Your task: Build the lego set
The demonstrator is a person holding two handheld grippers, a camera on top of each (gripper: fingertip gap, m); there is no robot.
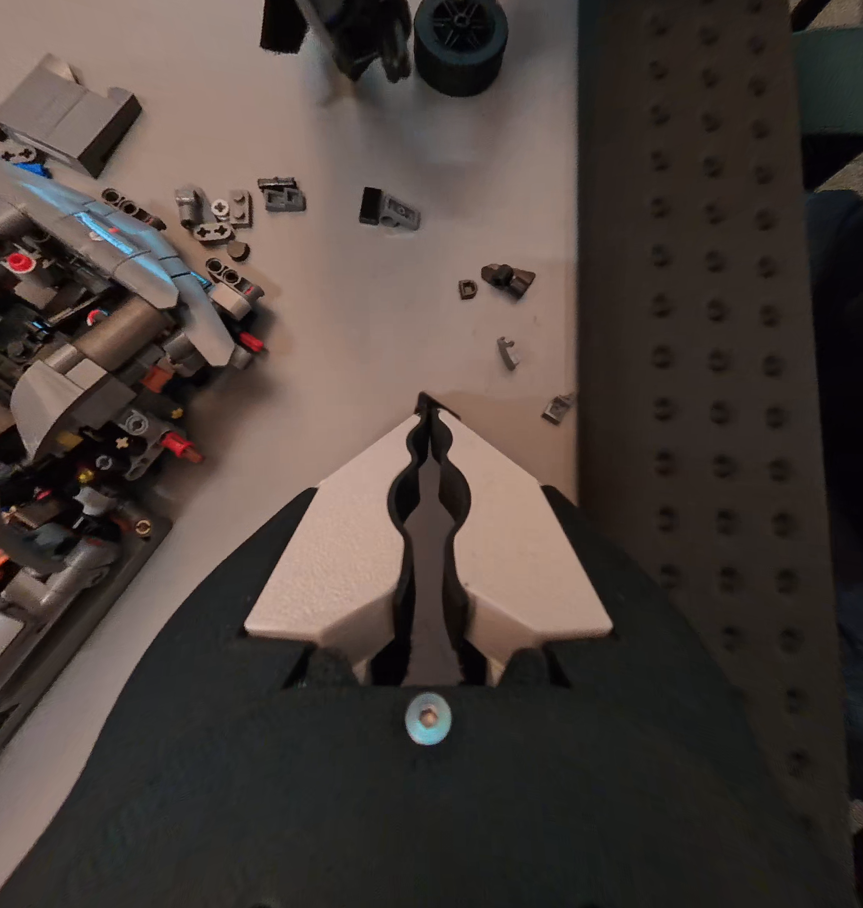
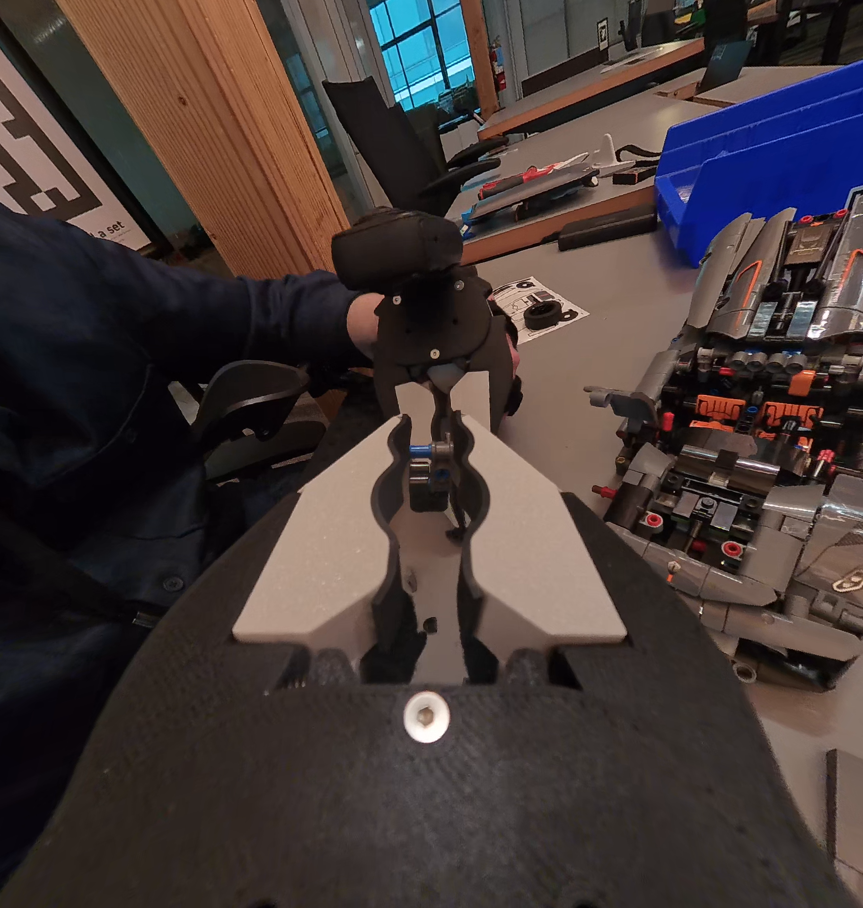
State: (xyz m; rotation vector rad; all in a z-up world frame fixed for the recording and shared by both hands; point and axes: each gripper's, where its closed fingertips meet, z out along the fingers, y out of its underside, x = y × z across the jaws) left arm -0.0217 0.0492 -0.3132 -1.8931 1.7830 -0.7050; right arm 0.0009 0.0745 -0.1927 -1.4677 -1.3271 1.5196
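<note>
In the left wrist view my left gripper [image 1: 427,417] is shut, and a thin small black piece [image 1: 425,402] sticks out past its tips above the grey table [image 1: 370,319]. It also shows in the right wrist view [image 2: 442,393], held in a person's hand just beyond my right fingertips. My right gripper [image 2: 432,442] is shut on a small grey and black sub-assembly with blue pins [image 2: 432,467], held in the air. The large grey lego car shows in both views [image 1: 100,319] [image 2: 764,467].
Loose small grey and black parts [image 1: 223,216] [image 1: 508,280] and a black wheel [image 1: 461,46] lie on the table. A dark studded panel [image 1: 690,393] runs along the table's right edge. A blue bin [image 2: 773,162], an instruction sheet with a tyre [image 2: 542,314] and a chair [image 2: 252,408] stand around. About 12 centimetres separates my left fingertips from my right. My left tips are roughly 15 centimetres from the black wheel [image 1: 461,46].
</note>
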